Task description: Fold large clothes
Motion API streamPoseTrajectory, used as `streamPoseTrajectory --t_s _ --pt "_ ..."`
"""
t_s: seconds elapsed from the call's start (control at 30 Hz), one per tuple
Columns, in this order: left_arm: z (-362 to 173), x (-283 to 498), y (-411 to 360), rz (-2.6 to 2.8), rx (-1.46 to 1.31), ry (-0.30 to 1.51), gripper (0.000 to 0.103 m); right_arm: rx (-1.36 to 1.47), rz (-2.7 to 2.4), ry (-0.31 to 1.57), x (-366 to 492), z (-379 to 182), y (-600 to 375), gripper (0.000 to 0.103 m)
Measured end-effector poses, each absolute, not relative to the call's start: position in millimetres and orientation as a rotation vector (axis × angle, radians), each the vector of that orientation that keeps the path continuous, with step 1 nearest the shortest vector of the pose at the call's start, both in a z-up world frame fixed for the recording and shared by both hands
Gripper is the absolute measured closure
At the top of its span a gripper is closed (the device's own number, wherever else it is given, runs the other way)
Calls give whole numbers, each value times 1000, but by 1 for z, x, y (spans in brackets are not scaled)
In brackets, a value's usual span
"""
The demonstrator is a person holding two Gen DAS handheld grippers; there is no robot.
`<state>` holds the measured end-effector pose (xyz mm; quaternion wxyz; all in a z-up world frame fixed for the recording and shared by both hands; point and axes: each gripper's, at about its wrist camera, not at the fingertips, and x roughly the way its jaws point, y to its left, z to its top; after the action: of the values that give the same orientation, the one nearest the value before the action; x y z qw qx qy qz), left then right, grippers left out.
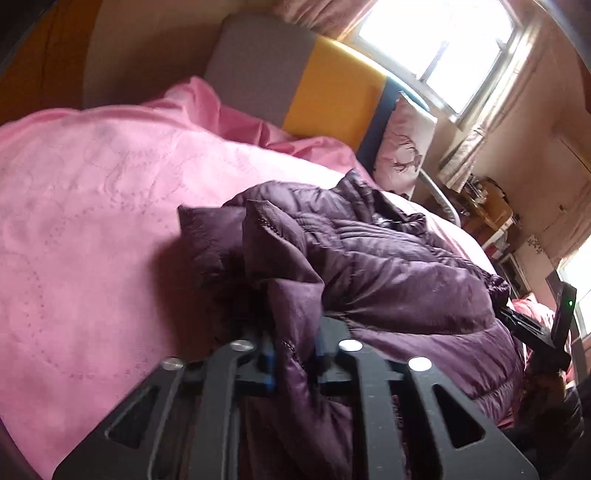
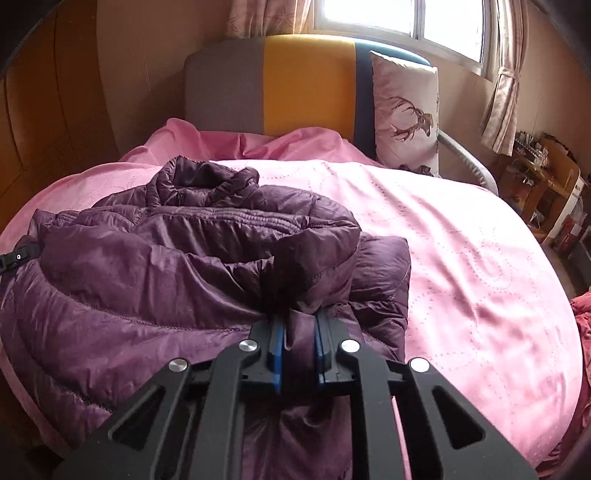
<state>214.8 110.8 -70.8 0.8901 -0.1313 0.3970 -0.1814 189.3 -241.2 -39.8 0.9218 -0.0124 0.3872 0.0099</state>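
- The jacket (image 2: 166, 258) lies bunched on the bed (image 2: 461, 258), toward its left side.
- The headboard (image 2: 273, 85) stands behind the bed.
- The pillow (image 2: 404, 110) leans against the headboard's right end.
- The window (image 2: 399, 22) is behind the headboard.

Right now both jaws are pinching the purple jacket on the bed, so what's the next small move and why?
Probably lift both edges slightly and draw them apart. The left gripper and right gripper are each shut on a fold of the purple jacket, which lies bunched and creased on the pink bedspread; it likely needs spreading flat before any fold.
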Motion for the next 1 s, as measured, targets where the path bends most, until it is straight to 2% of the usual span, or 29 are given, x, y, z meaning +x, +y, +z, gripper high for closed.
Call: streamPoseTrajectory --t_s 0.23,0.4,0.7,1.0 --pt "-27 192 109 -366 -190 709 100 47 41 666 188 23 -248 95" --pt "-1 206 110 -369 -199 666 101 94 11 656 225 34 -253 95" --pt "-3 287 94 -322 -190 710 101 213 -97 720 308 -2 -274 95" --pt "-59 354 85 -224 -174 838 101 128 -183 854 370 -67 -277 93"
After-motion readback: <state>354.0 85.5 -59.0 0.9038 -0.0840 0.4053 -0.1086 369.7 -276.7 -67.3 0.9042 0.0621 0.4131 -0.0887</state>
